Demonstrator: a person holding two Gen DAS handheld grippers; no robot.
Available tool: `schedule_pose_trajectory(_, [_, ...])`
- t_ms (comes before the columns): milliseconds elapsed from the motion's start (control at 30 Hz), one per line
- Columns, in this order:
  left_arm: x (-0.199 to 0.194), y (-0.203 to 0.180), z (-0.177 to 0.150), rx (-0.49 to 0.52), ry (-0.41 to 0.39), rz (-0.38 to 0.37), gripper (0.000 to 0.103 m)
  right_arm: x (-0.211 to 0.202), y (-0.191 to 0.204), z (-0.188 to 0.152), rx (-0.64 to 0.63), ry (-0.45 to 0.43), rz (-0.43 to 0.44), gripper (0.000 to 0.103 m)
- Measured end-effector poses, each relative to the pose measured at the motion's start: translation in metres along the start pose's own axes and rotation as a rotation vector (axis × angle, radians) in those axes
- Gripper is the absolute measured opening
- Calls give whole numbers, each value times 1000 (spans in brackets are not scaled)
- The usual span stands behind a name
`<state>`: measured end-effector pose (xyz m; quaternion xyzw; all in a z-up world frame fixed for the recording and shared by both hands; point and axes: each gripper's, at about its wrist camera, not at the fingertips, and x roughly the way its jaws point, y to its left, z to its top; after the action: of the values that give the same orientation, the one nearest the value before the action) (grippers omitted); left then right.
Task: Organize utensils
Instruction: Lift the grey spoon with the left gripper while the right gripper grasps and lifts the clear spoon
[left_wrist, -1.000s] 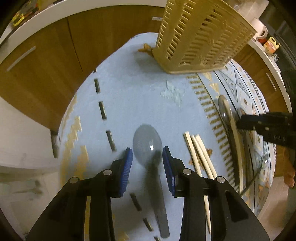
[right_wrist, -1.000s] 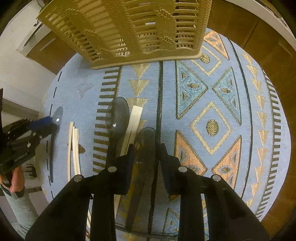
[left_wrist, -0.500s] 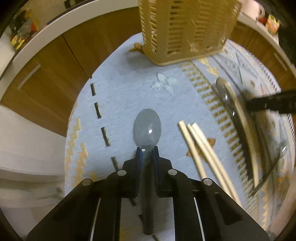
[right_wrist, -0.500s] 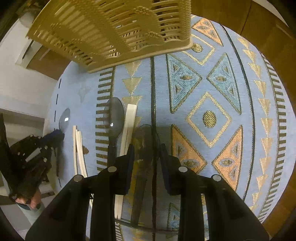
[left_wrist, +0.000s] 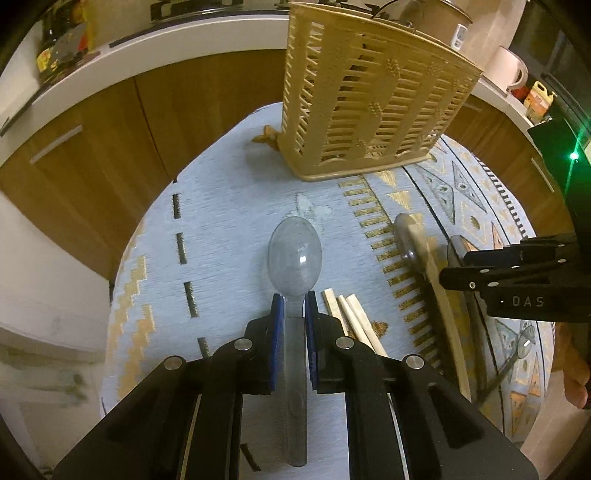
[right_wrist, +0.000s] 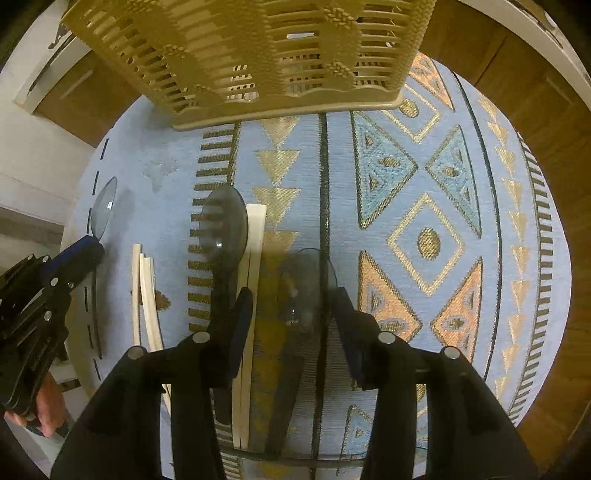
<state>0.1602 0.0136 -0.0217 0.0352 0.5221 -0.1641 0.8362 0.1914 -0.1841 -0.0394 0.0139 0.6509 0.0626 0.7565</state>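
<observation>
Blue patterned cloth covers the table. Nearest, the left gripper pinches the neck of a clear spoon, well short of the basket. The right gripper, its jaws just widened, straddles a dark spoon without pressing it. Best to lift the clear spoon level, then tip it handle-down into the basket.

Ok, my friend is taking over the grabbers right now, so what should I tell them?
Left gripper: shut on the clear spoon.
Right gripper: open, jaws just widened, straddling a dark spoon that lies on the tablecloth.
Another dark spoon and the chopsticks also lie on the cloth.
Done: no utensil can be seen in the basket yet.
Left: put every utensil in the basket.
</observation>
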Motion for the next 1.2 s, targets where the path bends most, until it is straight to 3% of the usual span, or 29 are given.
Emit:
schedule_pose_trajectory(100, [0,1,-2,1,-1,0,9,0,4,-2,-23,-1,-21,36])
schedule_pose_trajectory(367, [-3,-1,1,-8,-24,-14,9,5,15,-8,-38,-3,-101,38])
schedule_pose_trajectory(400, [-3,-2,1,-8,-26,-15,9,6,20,-8,-58,-12,-118,34])
schedule_pose_trajectory(467, [-7,-3,1,-10,-41,-17,9,6,27,-10,-86,-19,-113,29])
schedule_pose_trajectory(567, [-21,-4,0,-11,-99,-6,9,0,26,-17,-76,-48,-64,29])
schedule_pose_trajectory(767, [-77,-7,5,-11,-300,-51,9,-58,16,-46,-104,-285,43,29])
schedule_pose_trajectory(900, [-120,-13,19,-25,-456,-100,9,-115,15,-61,-134,-524,66,29])
schedule_pose_trajectory(1067, [-161,-22,56,-68,-671,-117,10,-174,8,-47,-125,-761,52,29])
schedule_pose_trajectory(1200, [-170,-25,84,-115,-792,-95,10,-208,-3,-26,-96,-874,32,29])
